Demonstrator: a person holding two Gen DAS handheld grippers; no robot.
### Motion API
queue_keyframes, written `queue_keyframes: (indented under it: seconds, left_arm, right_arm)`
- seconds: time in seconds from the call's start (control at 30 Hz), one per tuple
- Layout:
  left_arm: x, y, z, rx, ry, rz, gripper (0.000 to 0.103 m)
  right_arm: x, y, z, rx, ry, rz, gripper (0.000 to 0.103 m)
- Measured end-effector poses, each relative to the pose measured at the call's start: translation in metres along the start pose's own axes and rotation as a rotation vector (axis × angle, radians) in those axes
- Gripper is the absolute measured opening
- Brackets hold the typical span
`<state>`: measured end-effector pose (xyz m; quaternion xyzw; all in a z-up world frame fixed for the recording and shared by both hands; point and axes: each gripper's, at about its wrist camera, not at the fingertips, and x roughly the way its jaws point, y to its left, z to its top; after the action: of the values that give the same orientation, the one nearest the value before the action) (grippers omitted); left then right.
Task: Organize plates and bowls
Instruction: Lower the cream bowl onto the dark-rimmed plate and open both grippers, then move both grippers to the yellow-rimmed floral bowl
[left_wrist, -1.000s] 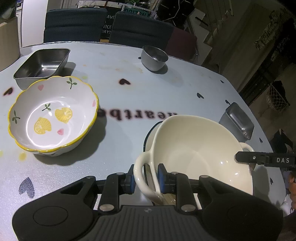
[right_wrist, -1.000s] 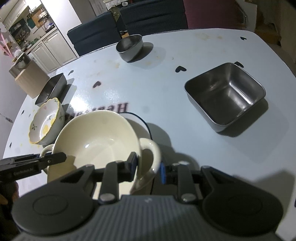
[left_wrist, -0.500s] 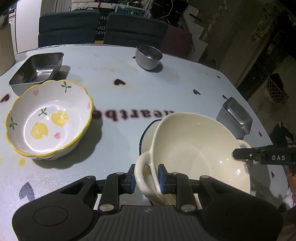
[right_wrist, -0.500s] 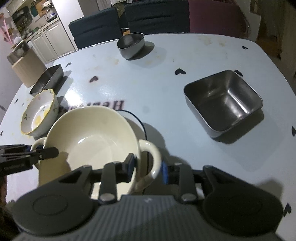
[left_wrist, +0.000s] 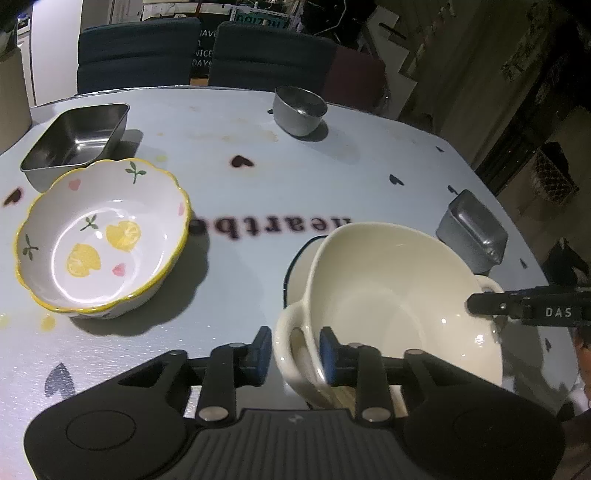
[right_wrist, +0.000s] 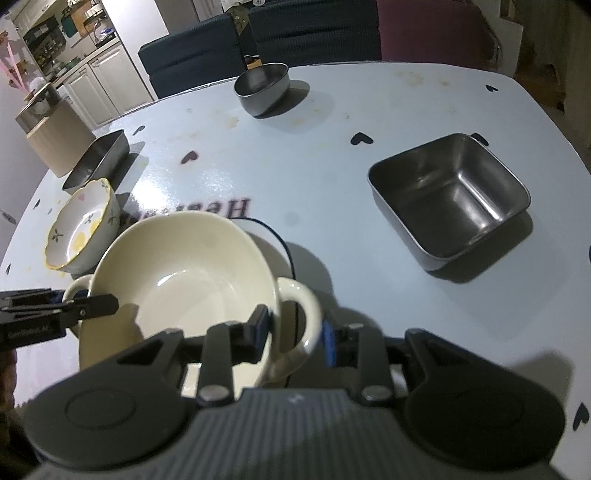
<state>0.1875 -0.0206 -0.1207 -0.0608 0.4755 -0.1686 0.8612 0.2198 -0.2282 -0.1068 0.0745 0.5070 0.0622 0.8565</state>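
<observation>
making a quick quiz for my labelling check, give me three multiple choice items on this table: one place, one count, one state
1. Where does the round steel bowl stand?
A on the floor
B on the table's far side, near the chairs
C on a chair seat

2. How many steel containers are on the table?
A one
B three
C five

3. The cream two-handled bowl is:
A upside down
B full of soup
C upright and empty

Key:
1 B, it sits at the far edge, just before the chairs.
2 B, there are the round steel bowl, the rectangular tray and the square pan.
3 C, its bare inside faces up.
</observation>
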Motion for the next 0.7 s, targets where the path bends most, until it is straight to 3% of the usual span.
queue_keyframes:
  seconds: [0.33,0.53,0.7]
  left_arm:
    - [0.0001,-0.0013,0.0002,0.012,0.008,0.011,0.036]
    - [-0.0001,-0.0016,0.0000,0.007,0.016,0.008,0.054]
    - [-0.0019,-0.0064,-0.0020,0.016,0.014,0.011,0.074]
  right_arm:
    - [-0.0001,-0.0005,-0.0015,0.007,0.002,-0.009,0.041]
    - [-0.0002,-0.0001,-0.0028,-0.001,0.002,0.002,0.043]
    - [0.0035,0.0037,-0.0060,-0.019,0.018,0.014,0.048]
